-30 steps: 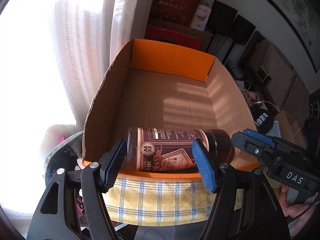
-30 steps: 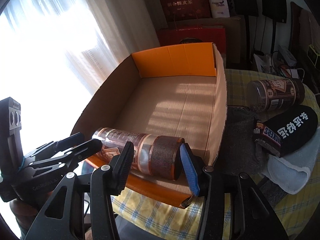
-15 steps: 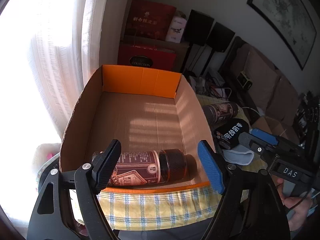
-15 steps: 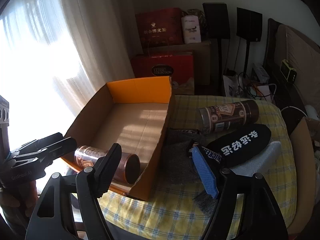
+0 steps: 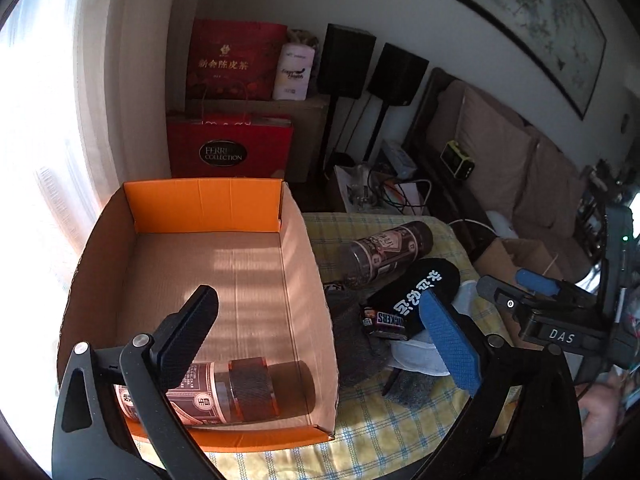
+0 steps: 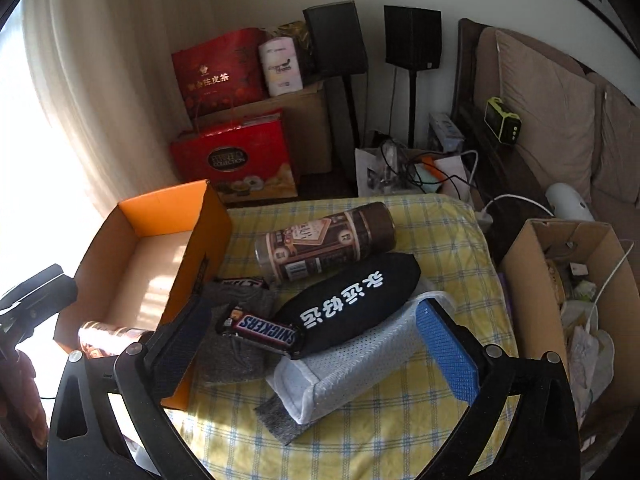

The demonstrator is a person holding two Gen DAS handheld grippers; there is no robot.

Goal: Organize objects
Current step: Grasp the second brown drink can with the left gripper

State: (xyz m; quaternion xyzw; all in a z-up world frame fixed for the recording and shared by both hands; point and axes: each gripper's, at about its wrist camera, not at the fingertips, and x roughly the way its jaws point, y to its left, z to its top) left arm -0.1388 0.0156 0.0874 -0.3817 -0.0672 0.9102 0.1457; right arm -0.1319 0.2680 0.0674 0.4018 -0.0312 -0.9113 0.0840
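The cardboard box [image 5: 200, 216] sits at the left of the yellow checked desk [image 6: 400, 408], and one brown jar [image 5: 224, 390] now lies on its side on the box floor, against the near wall. A second ago both tongs were clamped on that jar at the box's near rim; now it lies free.

The left tongs [image 5: 320, 332] have pulled back and up, spread wide with nothing between the pads, the box below them. The first item of the tidy-up looks stowed, and the rest of the box floor is bare in this view.

Further right, the right tongs [image 6: 312, 344] have also let go and swung away from the box. They hang wide apart and empty above the pile still outside it: a grey cloth [image 6: 236, 344] just beside the box wall, a Snickers bar [image 6: 262, 328] on top of that cloth, a black pouch with white characters [image 6: 352, 296], and a white mesh case [image 6: 352, 364] under the pouch's near edge. Behind them a second brown jar [image 6: 324, 242] lies on its side.

The right tongs straddle the Snickers bar and pouch, so one of these is probably next, though which one cannot be told.
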